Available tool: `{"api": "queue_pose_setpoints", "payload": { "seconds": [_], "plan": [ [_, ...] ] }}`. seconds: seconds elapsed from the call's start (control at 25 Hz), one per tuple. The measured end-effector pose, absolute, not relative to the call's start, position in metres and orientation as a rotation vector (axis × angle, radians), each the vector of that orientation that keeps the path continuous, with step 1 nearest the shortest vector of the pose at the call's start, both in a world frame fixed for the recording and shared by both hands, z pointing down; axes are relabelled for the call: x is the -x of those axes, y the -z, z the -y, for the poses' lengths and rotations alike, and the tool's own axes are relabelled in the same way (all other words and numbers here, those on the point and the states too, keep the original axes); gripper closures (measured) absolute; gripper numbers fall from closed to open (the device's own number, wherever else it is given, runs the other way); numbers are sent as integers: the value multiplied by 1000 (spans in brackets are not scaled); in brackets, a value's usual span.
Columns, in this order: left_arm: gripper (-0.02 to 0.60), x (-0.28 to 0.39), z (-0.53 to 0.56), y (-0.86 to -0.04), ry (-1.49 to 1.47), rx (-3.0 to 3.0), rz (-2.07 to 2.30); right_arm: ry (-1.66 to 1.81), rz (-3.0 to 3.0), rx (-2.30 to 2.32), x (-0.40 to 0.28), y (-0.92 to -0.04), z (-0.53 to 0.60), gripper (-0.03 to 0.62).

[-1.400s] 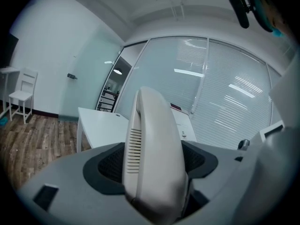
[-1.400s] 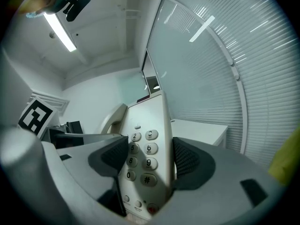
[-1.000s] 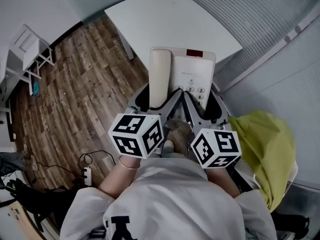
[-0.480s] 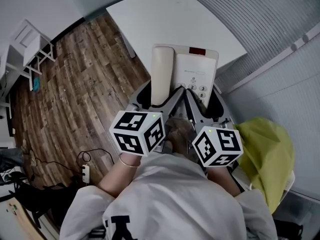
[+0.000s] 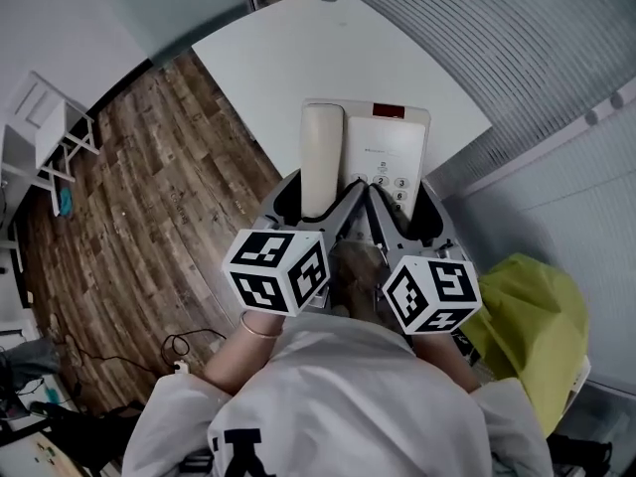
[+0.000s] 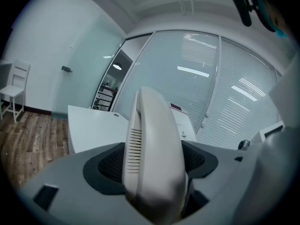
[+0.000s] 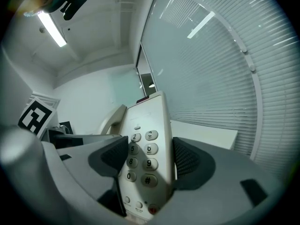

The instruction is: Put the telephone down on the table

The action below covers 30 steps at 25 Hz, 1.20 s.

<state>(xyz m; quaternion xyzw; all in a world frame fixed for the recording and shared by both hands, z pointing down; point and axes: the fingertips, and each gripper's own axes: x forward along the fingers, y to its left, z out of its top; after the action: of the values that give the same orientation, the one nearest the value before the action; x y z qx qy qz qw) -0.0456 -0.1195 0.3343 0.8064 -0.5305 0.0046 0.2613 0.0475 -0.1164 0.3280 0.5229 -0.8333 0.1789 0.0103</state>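
Telephone gripped from both sides above the near edge of the table

Pads of the left gripper are clamped on the handset, which lies along the telephone's left side. The right gripper pinches the body across the keypad. Beyond the jaws, the set hangs over the white table's near edge, and no view shows whether it touches. It looks like light, rigid, smooth plastic, so it could slip. The handset probably sits loose, so holding one half in each gripper should keep them together.
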Motion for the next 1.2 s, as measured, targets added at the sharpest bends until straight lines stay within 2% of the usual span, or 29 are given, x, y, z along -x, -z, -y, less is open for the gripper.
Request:
{"api": "queue_pose_setpoints", "payload": {
  "seconds": [0.6, 1.2],
  "plan": [
    [222, 87, 287, -307, -49, -2196, 1369, -594, 2544, -1700, -6, -300, 279, 289],
    [222, 84, 323, -322, -55, -2128, 1385, -644, 2520, -1637, -9, -314, 319, 289]
  ]
}}
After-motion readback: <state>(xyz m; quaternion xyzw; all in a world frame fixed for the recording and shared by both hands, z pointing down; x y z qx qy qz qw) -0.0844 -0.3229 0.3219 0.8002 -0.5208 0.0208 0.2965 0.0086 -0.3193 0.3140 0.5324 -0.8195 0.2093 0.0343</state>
